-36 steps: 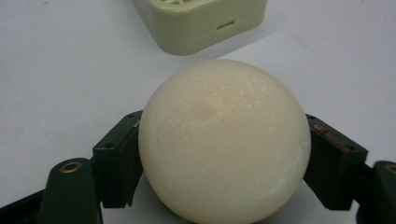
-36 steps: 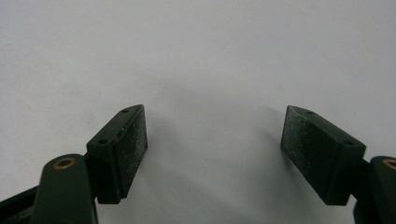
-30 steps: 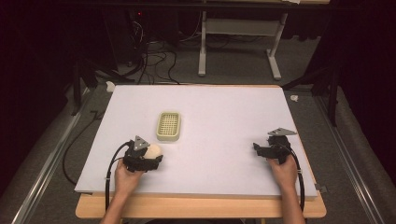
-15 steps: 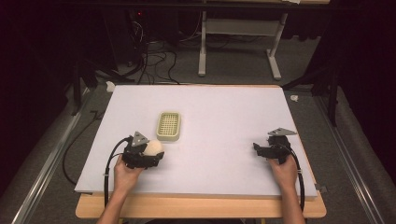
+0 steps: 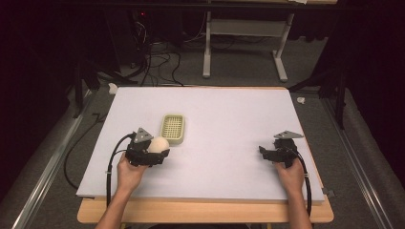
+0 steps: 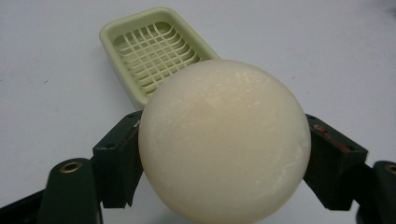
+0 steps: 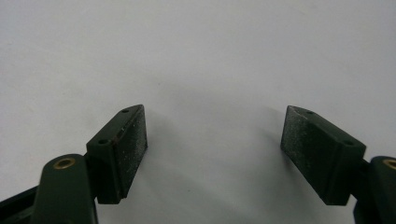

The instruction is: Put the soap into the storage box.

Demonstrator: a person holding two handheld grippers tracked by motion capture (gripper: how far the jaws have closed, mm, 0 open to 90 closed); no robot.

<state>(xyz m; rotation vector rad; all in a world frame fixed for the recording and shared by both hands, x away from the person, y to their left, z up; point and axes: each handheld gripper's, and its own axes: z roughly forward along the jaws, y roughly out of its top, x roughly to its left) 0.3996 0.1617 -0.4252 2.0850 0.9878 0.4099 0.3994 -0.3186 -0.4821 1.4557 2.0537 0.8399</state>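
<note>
Left gripper (image 6: 224,154) jaws clamp cream ball (image 6: 224,140), probably soap.

On the table (image 5: 229,114), a ball (image 5: 159,144) is held in the left gripper (image 5: 152,153) just before a tray (image 5: 173,129), with the right gripper (image 5: 268,153) placed well apart.

The desk (image 5: 229,119) has a pale lavender-white sheet over it, with a wooden lip showing along the near edge. Behind the far edge a white metal frame (image 5: 243,33) stands on grey carpet, and a tangle of black cables (image 5: 157,67) lies beside it. A small white object (image 5: 112,88) sits just off the far left corner, and another white scrap (image 5: 301,100) off the far right corner
</note>
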